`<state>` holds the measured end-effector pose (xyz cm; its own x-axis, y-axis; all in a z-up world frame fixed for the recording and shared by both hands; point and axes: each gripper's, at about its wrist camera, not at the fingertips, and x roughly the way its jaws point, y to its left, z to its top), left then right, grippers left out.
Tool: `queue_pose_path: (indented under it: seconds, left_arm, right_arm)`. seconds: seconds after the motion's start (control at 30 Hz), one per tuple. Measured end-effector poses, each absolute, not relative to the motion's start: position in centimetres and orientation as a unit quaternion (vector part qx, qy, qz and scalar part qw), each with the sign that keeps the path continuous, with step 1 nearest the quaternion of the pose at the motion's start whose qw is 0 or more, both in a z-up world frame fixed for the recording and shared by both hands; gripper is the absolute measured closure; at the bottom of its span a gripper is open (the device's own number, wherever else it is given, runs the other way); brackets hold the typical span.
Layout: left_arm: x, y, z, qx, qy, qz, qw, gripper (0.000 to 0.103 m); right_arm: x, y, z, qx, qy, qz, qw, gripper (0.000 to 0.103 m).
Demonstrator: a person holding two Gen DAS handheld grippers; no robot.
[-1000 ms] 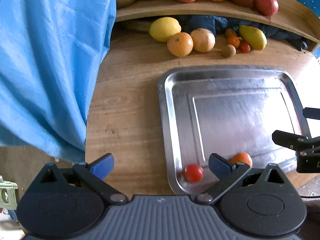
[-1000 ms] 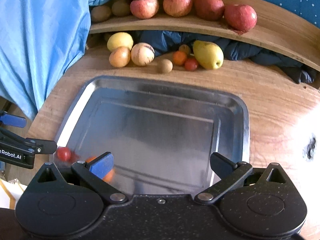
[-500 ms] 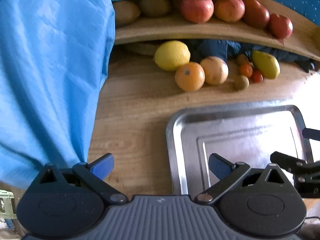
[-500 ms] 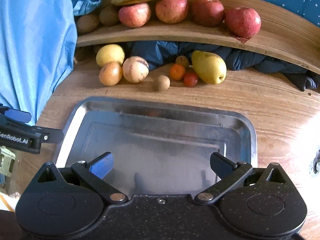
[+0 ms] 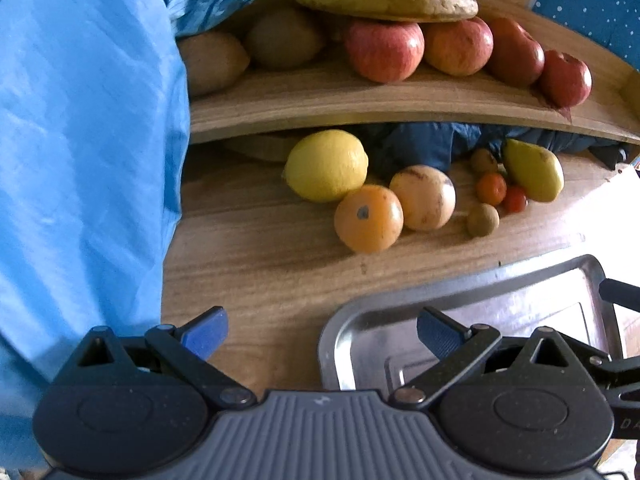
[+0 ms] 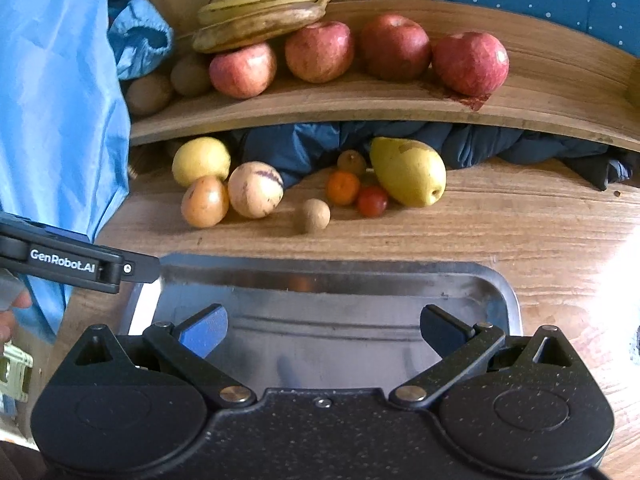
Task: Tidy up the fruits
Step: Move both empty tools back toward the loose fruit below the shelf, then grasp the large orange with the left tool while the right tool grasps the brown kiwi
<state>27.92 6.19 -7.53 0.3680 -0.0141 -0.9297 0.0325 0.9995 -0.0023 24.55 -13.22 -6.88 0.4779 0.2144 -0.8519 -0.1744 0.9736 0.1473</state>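
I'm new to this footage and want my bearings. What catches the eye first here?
The row of red apples on the wooden shelf, with bananas piled at its left end. Under the shelf, small fruit sits on the table around a yellow pear. Nearer, a shiny metal tray lies before the open right gripper.

Loose fruit on wood, well ahead of the open fingers: yellow lemon (image 5: pixel 326 165), round orange (image 5: pixel 368 218) touching pale striped melon (image 5: pixel 423 197); yellow-green pear (image 6: pixel 408 171) right of small red tomato (image 6: pixel 372 201).
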Motion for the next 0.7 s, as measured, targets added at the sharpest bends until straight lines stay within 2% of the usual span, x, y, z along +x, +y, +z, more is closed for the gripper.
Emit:
queue_pose_path:
  seconds: [0.23, 0.7]
  left_arm:
    - [29.7, 6.6, -8.4, 0.005, 0.562, -0.022, 0.827, 0.001]
    - [32.4, 6.3, -9.8, -0.001, 0.561, -0.064, 0.825, 0.001]
  right_arm:
    - [25.4, -12.6, -6.9, 0.028, 0.475, 0.088, 0.875, 0.001]
    - [27.7, -11.2, -8.8, 0.008, 0.492, 0.071, 0.868, 0.002]
